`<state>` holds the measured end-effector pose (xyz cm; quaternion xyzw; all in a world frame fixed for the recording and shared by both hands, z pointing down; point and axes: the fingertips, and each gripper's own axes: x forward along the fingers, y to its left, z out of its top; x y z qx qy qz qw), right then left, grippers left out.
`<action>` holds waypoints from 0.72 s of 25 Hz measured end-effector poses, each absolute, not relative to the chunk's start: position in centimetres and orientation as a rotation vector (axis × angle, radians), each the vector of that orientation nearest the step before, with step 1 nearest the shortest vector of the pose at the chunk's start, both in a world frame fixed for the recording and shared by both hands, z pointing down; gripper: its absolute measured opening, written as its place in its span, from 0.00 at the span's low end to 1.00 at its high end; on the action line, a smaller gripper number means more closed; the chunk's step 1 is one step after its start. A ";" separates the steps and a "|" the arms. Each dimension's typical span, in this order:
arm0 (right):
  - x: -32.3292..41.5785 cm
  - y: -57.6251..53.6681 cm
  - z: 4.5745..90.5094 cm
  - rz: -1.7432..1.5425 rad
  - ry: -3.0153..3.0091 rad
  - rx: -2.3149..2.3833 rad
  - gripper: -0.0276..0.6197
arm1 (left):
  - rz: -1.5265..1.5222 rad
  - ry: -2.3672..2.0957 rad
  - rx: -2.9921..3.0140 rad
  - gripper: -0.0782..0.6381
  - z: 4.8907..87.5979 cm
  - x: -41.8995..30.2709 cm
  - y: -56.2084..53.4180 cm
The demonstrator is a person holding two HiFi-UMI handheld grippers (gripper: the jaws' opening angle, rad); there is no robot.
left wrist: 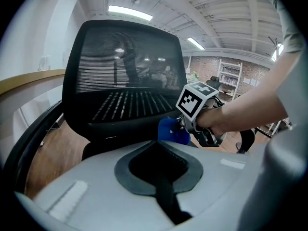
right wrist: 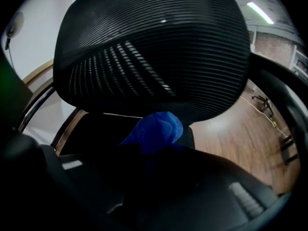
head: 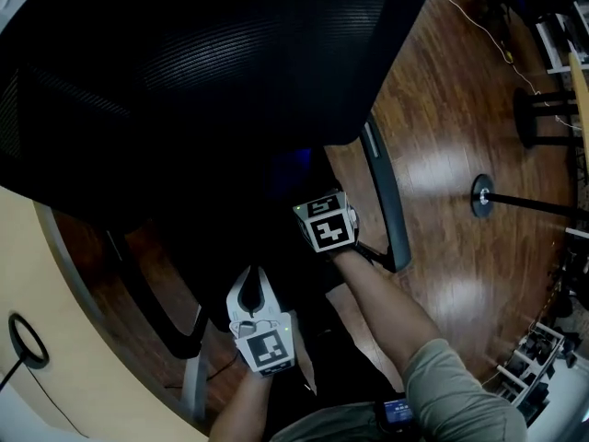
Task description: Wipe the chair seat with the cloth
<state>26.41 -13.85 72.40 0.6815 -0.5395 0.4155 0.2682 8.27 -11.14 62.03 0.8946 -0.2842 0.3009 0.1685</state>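
Above the chair seat (head: 230, 238), under the mesh backrest (right wrist: 149, 47), the right claw (left wrist: 185, 126) pinches a bunched blue cloth (right wrist: 156, 129) at its gathered fold, the best hold for something this soft, light and floppy, I judge, while the left claw (head: 258, 282) is closed, empty.

Blue cloth (right wrist: 156, 129), black ribbed mesh chair back (right wrist: 154, 47), brown wood-grain floor (head: 442, 155).

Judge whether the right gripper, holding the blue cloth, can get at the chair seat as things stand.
Probably yes. The right gripper, shut on the blue cloth, hangs over the dark chair seat in front of the backrest, and nothing shows between cloth and seat.
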 end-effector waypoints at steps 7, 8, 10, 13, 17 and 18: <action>31.1 -9.5 74.5 1.216 -1.294 1.955 0.19 | 0.871 -0.778 2.553 0.12 63.7 10.0 -10.0; 31.2 -9.0 74.9 1.236 -1.285 1.959 0.19 | 0.876 -0.777 2.552 0.12 64.0 10.0 -9.9; 31.3 -8.4 75.6 1.262 -1.273 1.960 0.19 | 0.885 -0.778 2.549 0.12 64.4 10.0 -9.6; 32.1 -7.7 75.6 1.262 -1.267 1.970 0.18 | 0.889 -0.793 2.540 0.12 64.8 10.5 -9.1; 31.2 -7.8 75.0 1.216 -1.303 1.966 0.19 | 0.869 -0.855 2.519 0.12 64.9 9.4 -8.9; 30.3 -8.2 74.7 1.199 -1.327 1.959 0.18 | 0.862 -0.879 2.509 0.12 64.8 8.7 -9.1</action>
